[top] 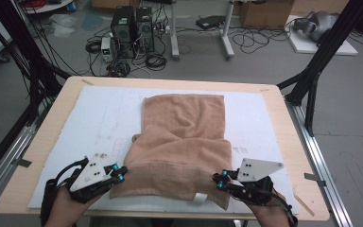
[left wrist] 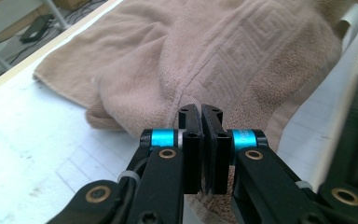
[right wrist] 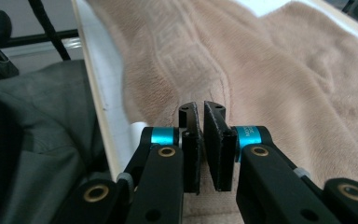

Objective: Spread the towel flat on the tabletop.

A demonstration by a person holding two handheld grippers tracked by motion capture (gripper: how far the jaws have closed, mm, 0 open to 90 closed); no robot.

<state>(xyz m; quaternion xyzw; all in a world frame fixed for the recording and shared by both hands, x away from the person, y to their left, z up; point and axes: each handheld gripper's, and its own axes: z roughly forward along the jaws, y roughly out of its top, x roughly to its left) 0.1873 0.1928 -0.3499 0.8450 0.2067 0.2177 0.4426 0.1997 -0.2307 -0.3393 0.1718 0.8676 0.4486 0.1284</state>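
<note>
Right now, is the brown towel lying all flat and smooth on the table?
No, the towel is bunched and folded over itself in the middle, with its near corners pinched in the two tongs.

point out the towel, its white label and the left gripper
tan towel [top: 184, 118], high view, flat far half
white label [top: 199, 198], high view, tab at near hem
left gripper [left wrist: 200, 112], left gripper view, between jaw tips

A tan terry towel [top: 184, 142] lies in the centre of the high view, partly folded: its far part is spread flat toward the upper middle, while the near part is lifted and bunched into soft creases, its lower corners drawn out toward the lower left and lower right. A woven key-pattern band [left wrist: 242, 51] runs along its near hem, and a small white label [top: 199, 198] sticks out at the bottom edge.
</note>
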